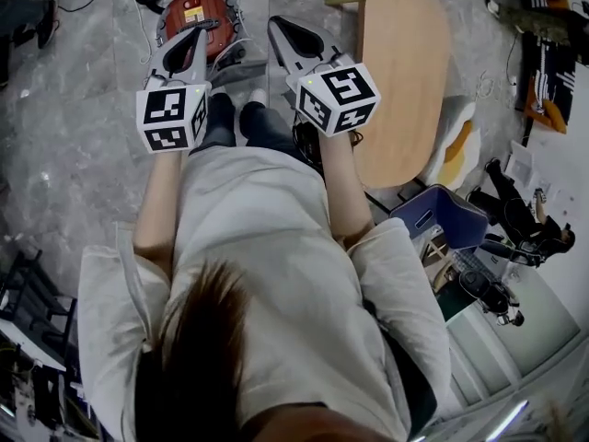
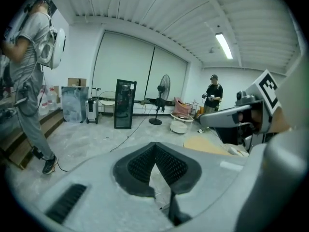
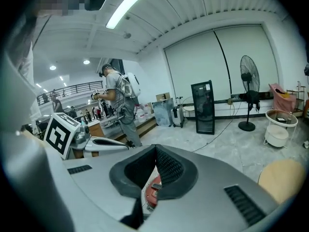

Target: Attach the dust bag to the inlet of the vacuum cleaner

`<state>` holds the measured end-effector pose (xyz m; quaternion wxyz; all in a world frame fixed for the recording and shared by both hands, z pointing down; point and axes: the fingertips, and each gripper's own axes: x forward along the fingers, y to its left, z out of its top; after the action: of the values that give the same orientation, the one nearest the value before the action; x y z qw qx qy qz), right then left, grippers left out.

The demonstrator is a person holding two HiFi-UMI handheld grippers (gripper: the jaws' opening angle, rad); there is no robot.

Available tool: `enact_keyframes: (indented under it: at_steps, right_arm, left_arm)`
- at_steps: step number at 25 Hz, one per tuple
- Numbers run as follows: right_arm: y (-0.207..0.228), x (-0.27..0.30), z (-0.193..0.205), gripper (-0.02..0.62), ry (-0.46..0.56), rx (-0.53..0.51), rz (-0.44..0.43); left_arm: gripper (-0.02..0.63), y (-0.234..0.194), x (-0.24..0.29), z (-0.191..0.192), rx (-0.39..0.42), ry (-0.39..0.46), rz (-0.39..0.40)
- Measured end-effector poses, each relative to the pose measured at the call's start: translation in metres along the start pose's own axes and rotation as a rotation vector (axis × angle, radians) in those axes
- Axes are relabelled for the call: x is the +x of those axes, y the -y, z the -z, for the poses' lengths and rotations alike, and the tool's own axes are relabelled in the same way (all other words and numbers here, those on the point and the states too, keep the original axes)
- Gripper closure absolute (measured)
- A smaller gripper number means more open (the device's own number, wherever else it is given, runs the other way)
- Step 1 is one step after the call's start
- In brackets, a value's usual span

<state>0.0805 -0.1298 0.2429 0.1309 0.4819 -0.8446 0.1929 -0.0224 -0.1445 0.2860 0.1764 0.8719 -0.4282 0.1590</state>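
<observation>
Vacuum cleaner [image 1: 196, 11] sits on the floor at twelve o'clock, beyond both tools. Our left gripper [image 1: 195, 40] and right gripper [image 1: 287, 31] have jaws pressed together, empty. We see no dust bag, so we should locate it first, then approach the inlet squarely.

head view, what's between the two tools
The person's legs, in dark trousers, lie between the left tool and the right tool; the head view shows it.
</observation>
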Motion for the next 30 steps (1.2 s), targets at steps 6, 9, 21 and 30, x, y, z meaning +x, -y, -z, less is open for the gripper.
enact_keyframes:
  at_steps: [6,9,21,30]
  right_arm:
    - [-0.007,-0.040,-0.020,0.594,0.045,-0.028,-0.054]
    - [-0.007,-0.058,-0.026,0.594,0.081,-0.016,-0.073]
    - [0.002,-0.122,-0.022,0.594,0.079,-0.115,-0.121]
    - [0.005,-0.152,-0.006,0.594,0.108,-0.072,-0.079]
  left_arm:
    - [0.589,0.018,-0.033,-0.037,0.027,0.092,-0.092]
    - [0.589,0.029,-0.045,-0.049,0.048,0.125,-0.122]
    - [0.589,0.094,-0.080,-0.052,0.045,0.207,-0.180]
    - [0.589,0.124,-0.088,-0.060,0.096,0.247,-0.146]
